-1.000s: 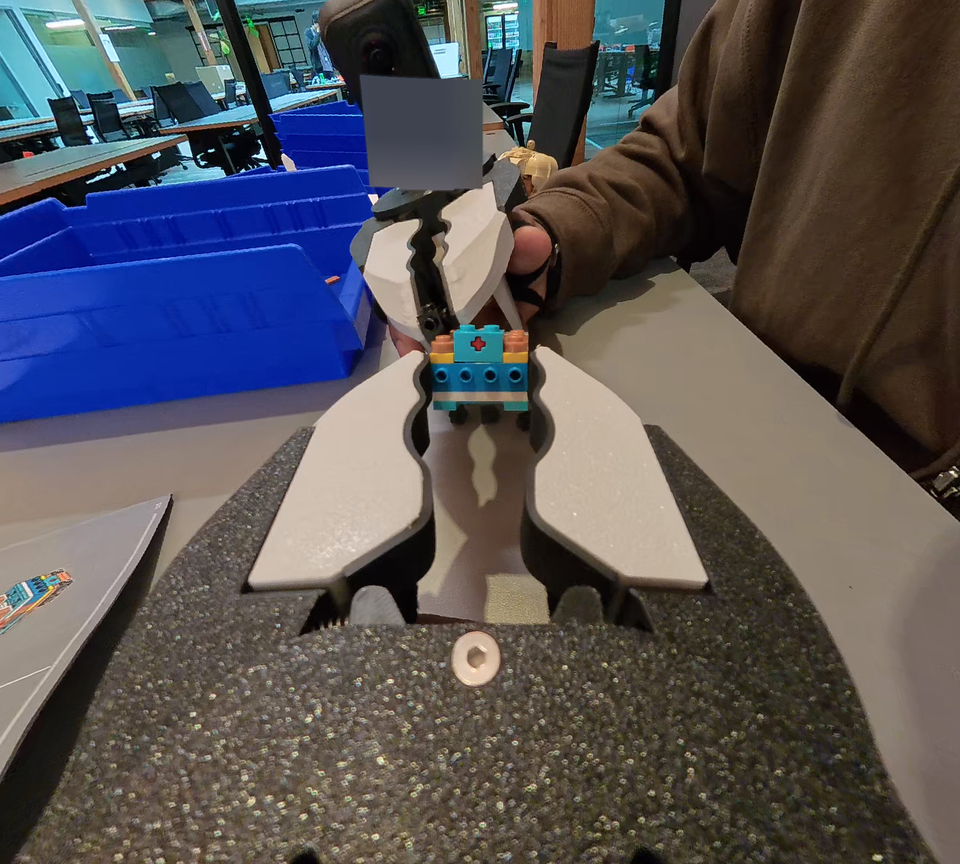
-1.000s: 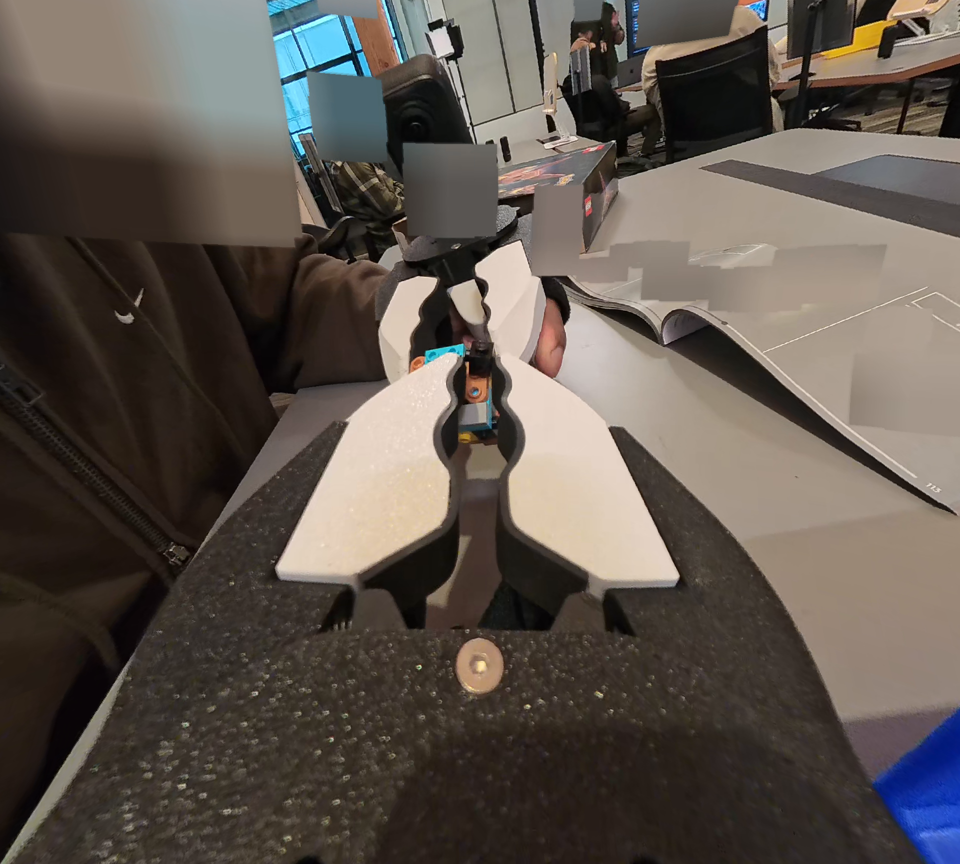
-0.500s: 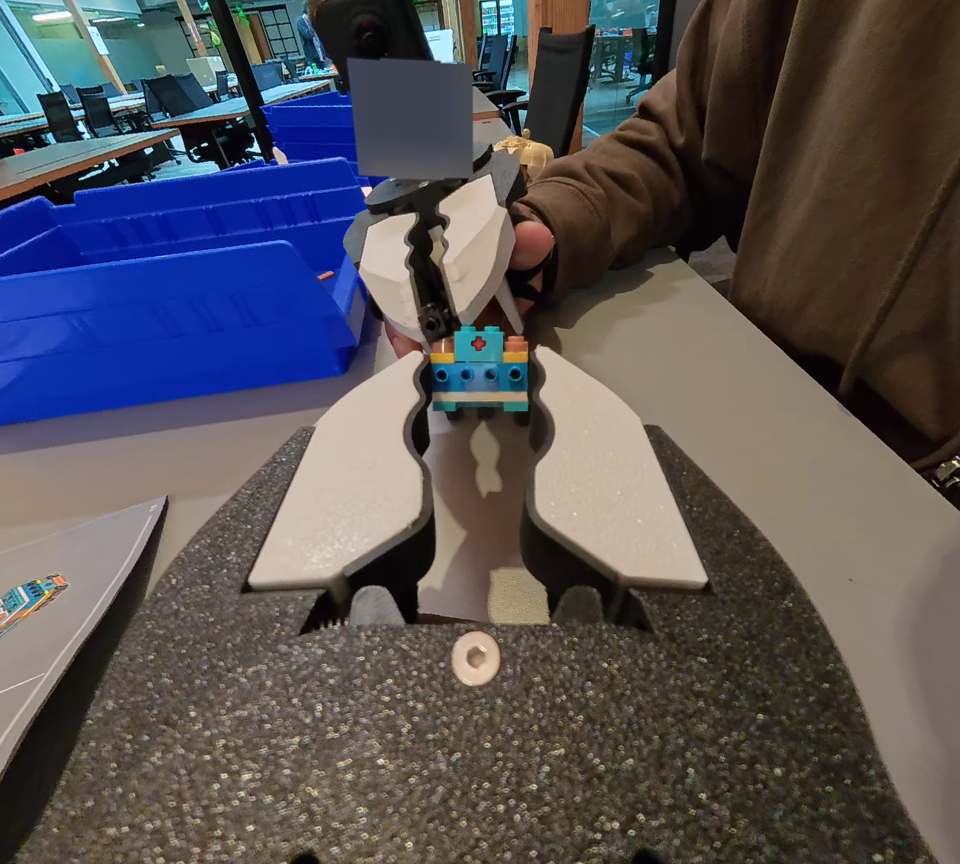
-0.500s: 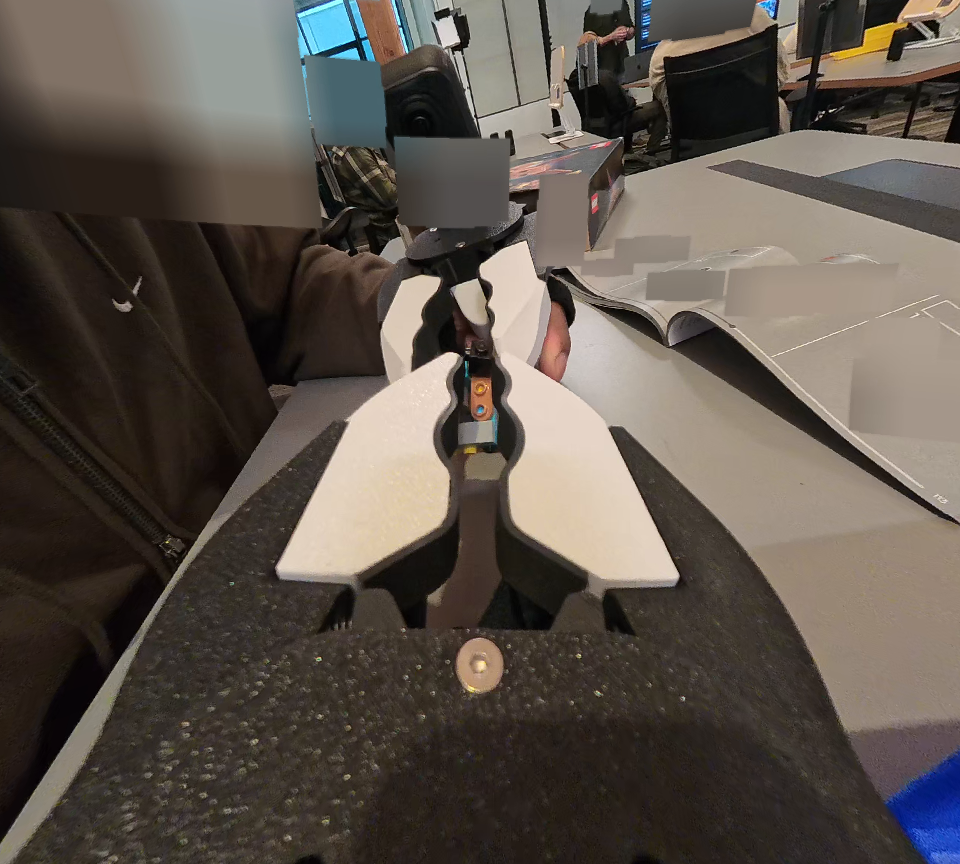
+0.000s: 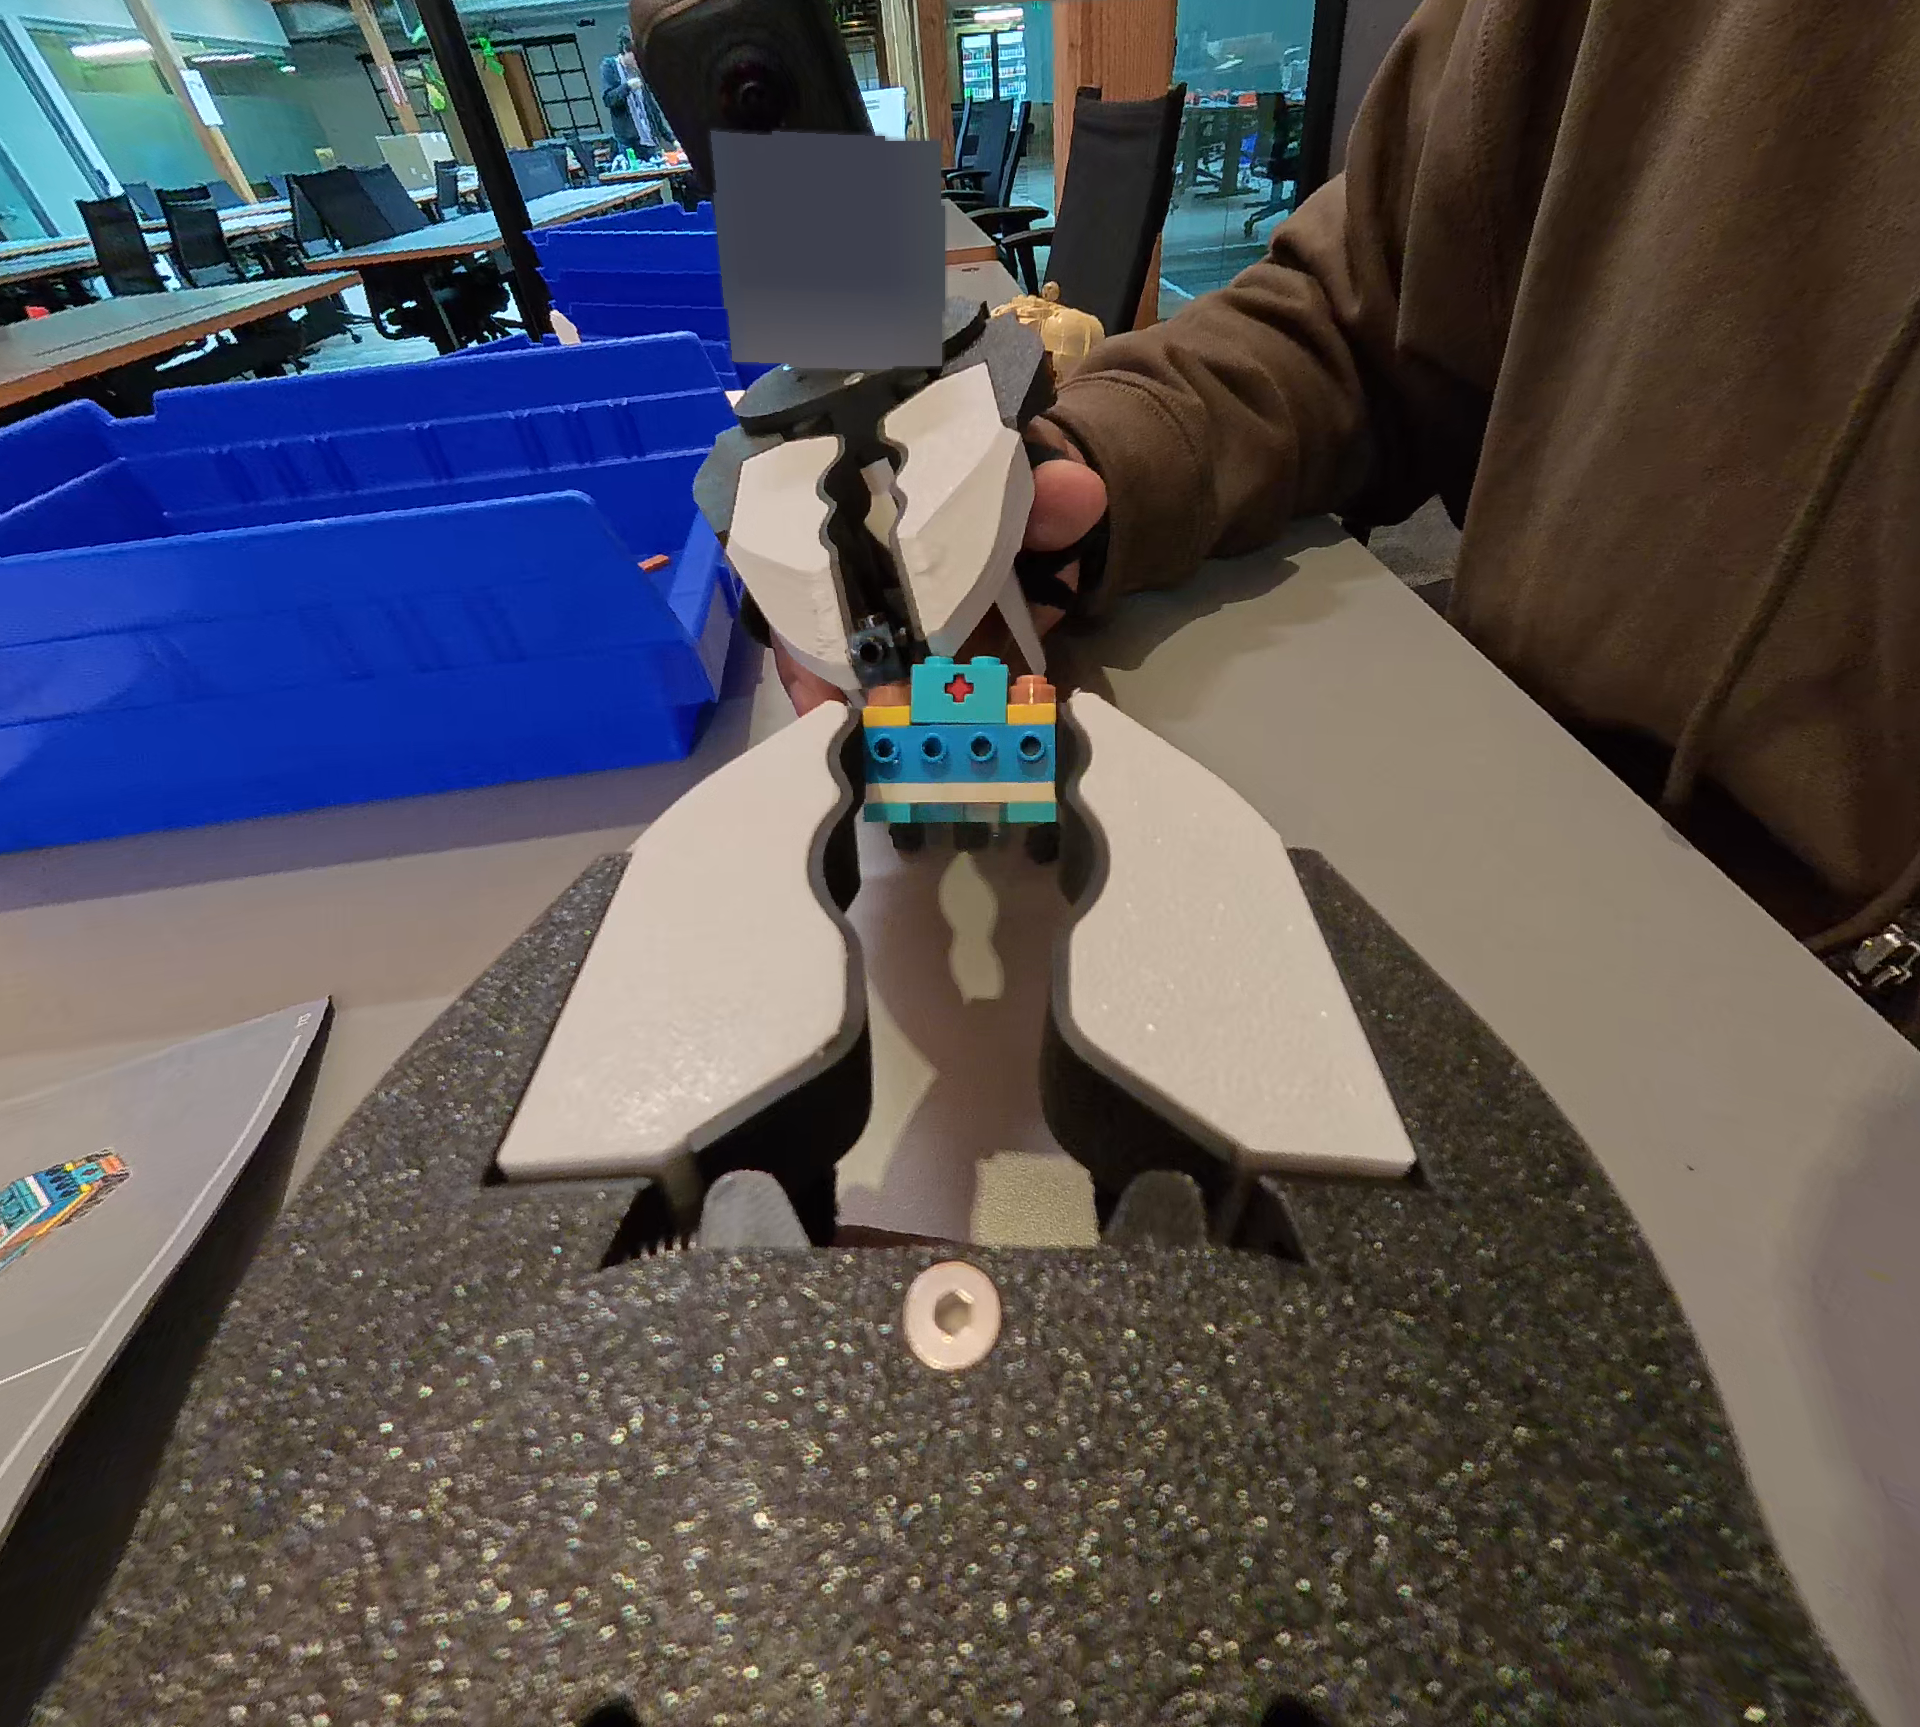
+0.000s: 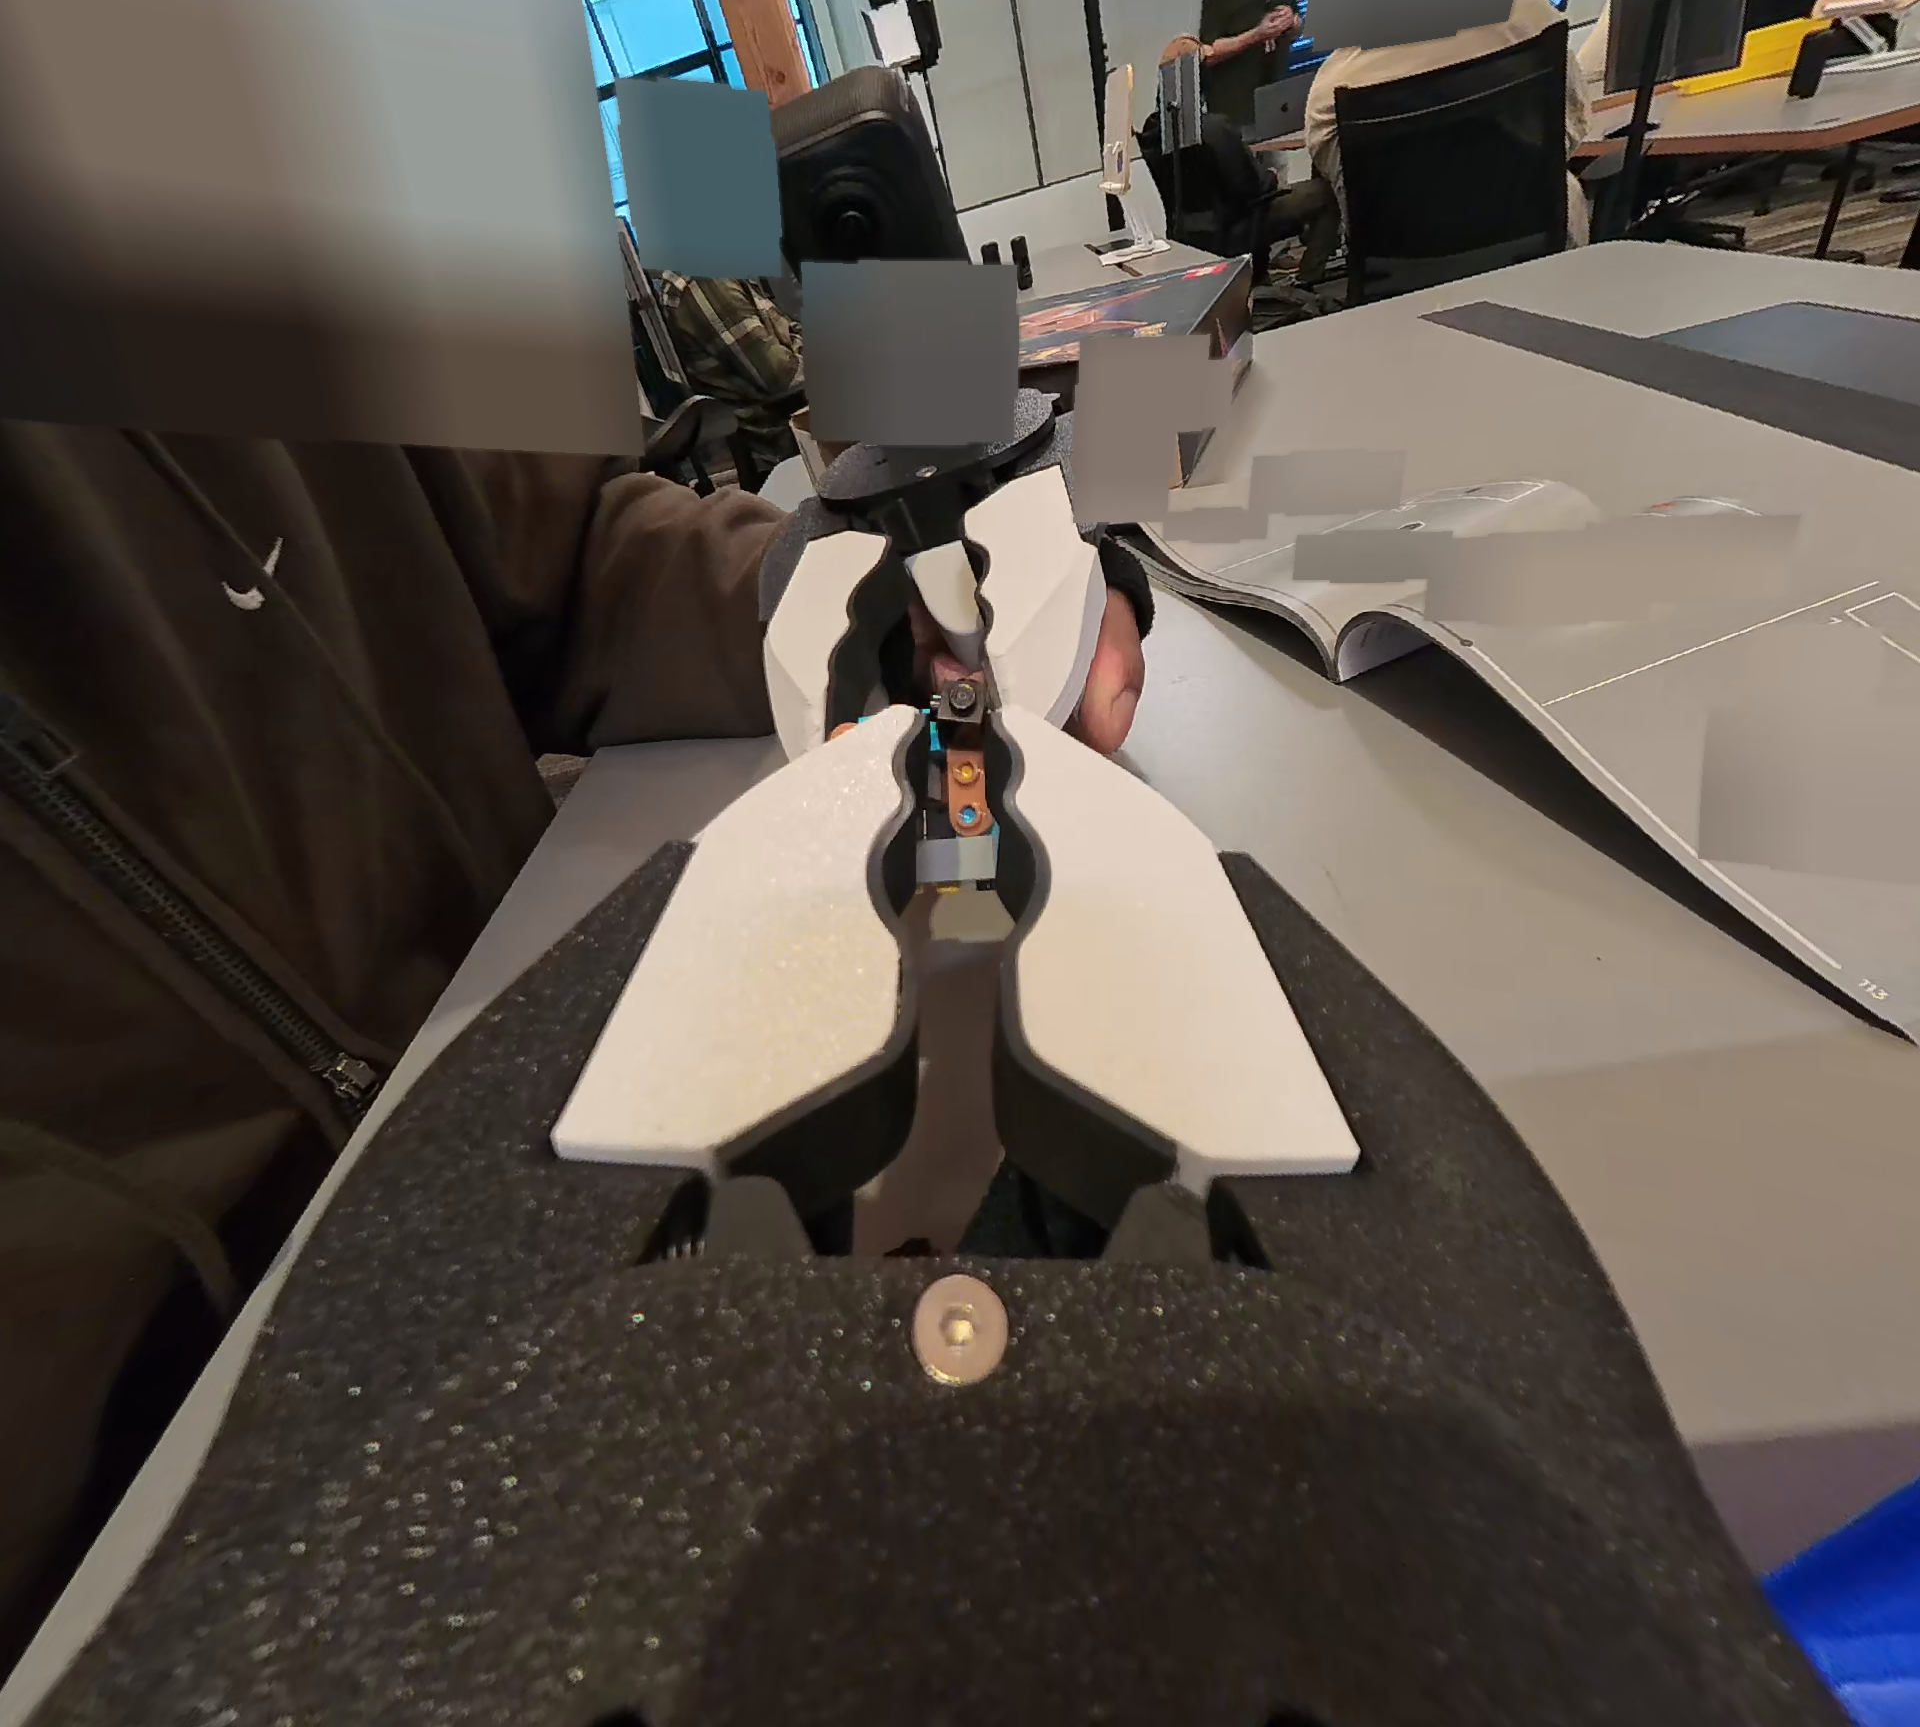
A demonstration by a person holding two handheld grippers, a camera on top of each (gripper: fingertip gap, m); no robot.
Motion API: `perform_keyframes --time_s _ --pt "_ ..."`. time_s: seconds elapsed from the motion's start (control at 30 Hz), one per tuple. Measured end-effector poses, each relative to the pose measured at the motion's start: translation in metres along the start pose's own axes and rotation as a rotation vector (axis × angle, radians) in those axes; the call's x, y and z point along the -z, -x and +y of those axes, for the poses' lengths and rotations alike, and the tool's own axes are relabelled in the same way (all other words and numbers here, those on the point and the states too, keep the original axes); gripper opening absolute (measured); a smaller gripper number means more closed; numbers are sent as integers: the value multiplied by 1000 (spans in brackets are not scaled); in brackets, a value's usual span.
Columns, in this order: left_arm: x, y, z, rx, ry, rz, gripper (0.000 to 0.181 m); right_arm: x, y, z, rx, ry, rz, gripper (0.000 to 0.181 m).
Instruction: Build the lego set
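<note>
My left gripper [image 5: 959, 742] is shut on a small lego assembly [image 5: 959, 758] of blue, teal, yellow, orange and white bricks, held above the grey table [image 5: 1351, 794]. My right gripper [image 5: 876, 638] faces it from behind, shut on a small black lego piece [image 5: 876, 643] that sits just at the assembly's upper left corner. In the right wrist view my right gripper [image 6: 961, 711] pinches the black piece [image 6: 961, 698] at its tips. The assembly [image 6: 961, 820] shows end-on through the gap between the fingers. The left gripper [image 6: 1029, 555] is behind it, its tips hidden.
Blue bins [image 5: 343, 597] stand to the left of the grippers. An open instruction booklet [image 6: 1558, 638] lies on the table, with a corner in the left wrist view [image 5: 125, 1158]. A lego box [image 6: 1132, 306] stands farther back. The person's brown hoodie [image 5: 1662, 327] is close by. The grippers are tip to tip, or close to it.
Both grippers stay shut on their pieces. The right gripper has straightened up to the assembly, which now shows end-on in its finger gap. The black piece stays at the assembly's top corner.
</note>
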State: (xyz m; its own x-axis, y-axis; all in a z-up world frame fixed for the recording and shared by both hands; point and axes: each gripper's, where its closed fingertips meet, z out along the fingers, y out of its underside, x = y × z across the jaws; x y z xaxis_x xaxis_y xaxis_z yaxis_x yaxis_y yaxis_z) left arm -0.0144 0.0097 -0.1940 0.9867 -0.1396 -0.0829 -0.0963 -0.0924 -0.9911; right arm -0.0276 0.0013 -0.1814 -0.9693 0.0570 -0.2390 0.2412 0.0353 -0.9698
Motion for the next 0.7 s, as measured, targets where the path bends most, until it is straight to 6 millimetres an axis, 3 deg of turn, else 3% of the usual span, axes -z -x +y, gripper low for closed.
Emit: perform_keyframes --time_s 0.2,0.4,0.7 --pt "0 1 2 0 18 -7 35 0 -1 0 10 5 18 9" --pt "0 6 21 -25 149 -35 35 6 -8 3 24 45 66 9" --pt "5 6 43 15 303 -11 35 28 -44 57 61 444 255 9"
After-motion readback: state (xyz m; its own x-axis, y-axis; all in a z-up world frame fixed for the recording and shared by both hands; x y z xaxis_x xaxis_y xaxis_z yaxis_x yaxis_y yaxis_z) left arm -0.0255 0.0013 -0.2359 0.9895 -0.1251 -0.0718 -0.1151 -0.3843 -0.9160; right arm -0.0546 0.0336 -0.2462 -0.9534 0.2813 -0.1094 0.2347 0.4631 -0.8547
